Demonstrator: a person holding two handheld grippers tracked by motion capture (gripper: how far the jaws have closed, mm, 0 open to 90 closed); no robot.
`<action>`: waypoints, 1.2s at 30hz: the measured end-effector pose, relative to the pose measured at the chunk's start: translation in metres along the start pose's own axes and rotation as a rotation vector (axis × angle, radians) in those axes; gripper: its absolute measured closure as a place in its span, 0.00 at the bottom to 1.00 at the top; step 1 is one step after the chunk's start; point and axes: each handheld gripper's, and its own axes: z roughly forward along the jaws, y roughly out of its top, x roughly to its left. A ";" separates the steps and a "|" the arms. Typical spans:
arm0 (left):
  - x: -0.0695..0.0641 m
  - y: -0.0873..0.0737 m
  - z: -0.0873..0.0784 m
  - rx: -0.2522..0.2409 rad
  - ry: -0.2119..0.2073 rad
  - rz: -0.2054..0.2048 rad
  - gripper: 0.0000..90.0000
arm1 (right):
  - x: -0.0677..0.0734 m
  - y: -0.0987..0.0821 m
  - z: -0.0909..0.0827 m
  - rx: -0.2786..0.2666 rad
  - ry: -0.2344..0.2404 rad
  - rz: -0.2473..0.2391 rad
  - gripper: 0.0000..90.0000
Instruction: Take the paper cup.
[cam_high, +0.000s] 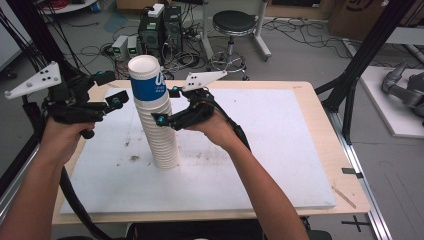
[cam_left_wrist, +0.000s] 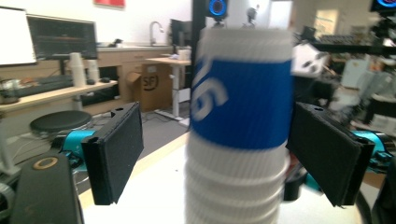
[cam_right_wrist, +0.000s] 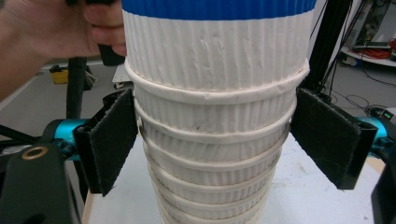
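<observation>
1. The table (cam_high: 320, 120) has a pale wood top with a large white board (cam_high: 280, 150) laid over most of it; the board is scuffed with small brown marks near its left middle.
2. A tall stack of paper cups (cam_high: 157, 125) stands upright on the board, left of centre. The cups are white with ribbed walls, nested so their rolled rims form close rings up the stack.
3. The top cup (cam_high: 146, 80) wears a wide blue band with white lettering and has a plain white rim, open upward.
4. The right gripper (cam_high: 167, 107) sits at the stack's upper part just below the blue band, its fingers (cam_right_wrist: 109, 140) spread on either side of the cups, close beside the rims without squeezing them.
5. The left gripper (cam_high: 117, 100) hangs left of the top cup, its fingers (cam_left_wrist: 116, 151) open wide, flanking the blue band with clear gaps.
</observation>
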 end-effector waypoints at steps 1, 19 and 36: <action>-0.005 0.008 0.008 0.008 -0.024 0.009 0.20 | 0.000 0.000 0.000 0.000 -0.002 0.002 0.18; -0.008 0.030 0.054 0.149 -0.049 0.055 0.29 | 0.000 0.001 -0.002 0.014 0.004 -0.001 0.17; -0.017 0.105 0.052 -0.011 -0.031 0.080 0.30 | 0.004 0.002 -0.007 0.032 -0.023 -0.033 0.17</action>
